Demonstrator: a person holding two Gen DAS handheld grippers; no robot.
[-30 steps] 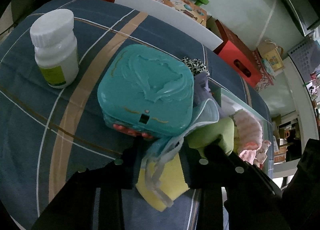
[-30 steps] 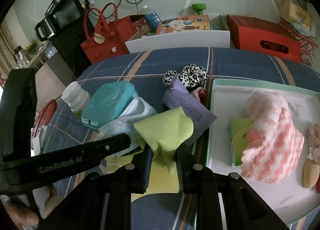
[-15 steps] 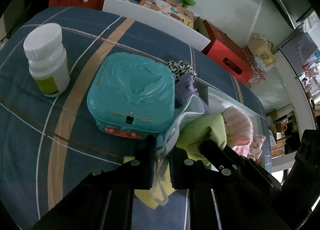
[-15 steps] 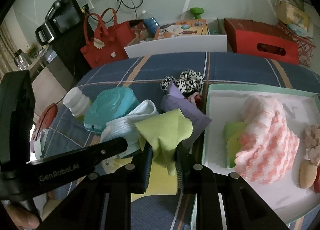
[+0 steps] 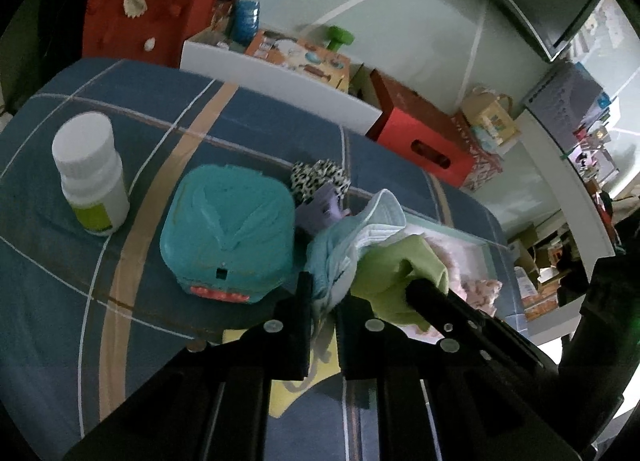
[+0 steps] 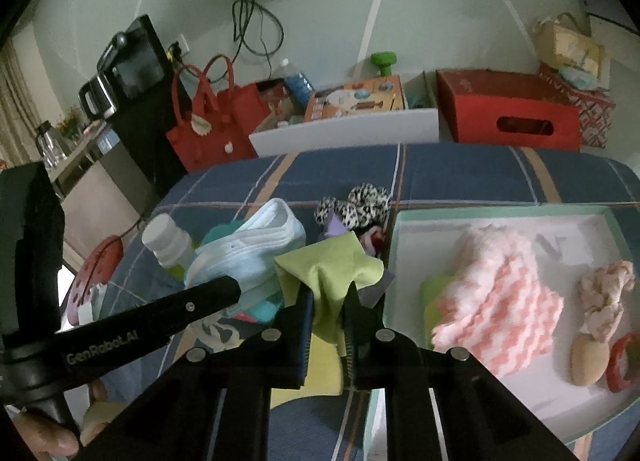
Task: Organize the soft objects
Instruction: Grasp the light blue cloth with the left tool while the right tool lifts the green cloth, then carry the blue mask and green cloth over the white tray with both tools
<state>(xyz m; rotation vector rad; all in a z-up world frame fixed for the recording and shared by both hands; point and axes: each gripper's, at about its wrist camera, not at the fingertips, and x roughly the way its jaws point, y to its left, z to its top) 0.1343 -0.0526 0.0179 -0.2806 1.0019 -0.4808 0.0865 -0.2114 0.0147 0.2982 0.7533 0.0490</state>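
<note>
My left gripper (image 5: 323, 293) is shut on a light blue face mask (image 5: 352, 237), lifted above the blue plaid tablecloth (image 5: 160, 117). My right gripper (image 6: 327, 301) is shut on a lime green cloth (image 6: 332, 269), also raised; its finger crosses the left wrist view, with the green cloth (image 5: 400, 265) bunched around it. The mask (image 6: 248, 249) shows left of the cloth in the right wrist view, behind my left gripper's finger. A pale green tray (image 6: 500, 217) to the right holds a pink and white knitted cloth (image 6: 500, 289) and a pink scrunchie (image 6: 604, 297).
A teal case (image 5: 228, 233), a white pill bottle (image 5: 90, 177), a leopard scrunchie (image 6: 356, 209) and a purple packet (image 5: 320, 209) sit on the cloth. A yellow sheet (image 6: 320, 361) lies under the grippers. Red boxes, a red bag (image 6: 216, 125) and a white board stand behind the table.
Both grippers have risen, lifting the mask and the green cloth off the table. The left jaws closed on the mask, and the teal case now sits farther below.
</note>
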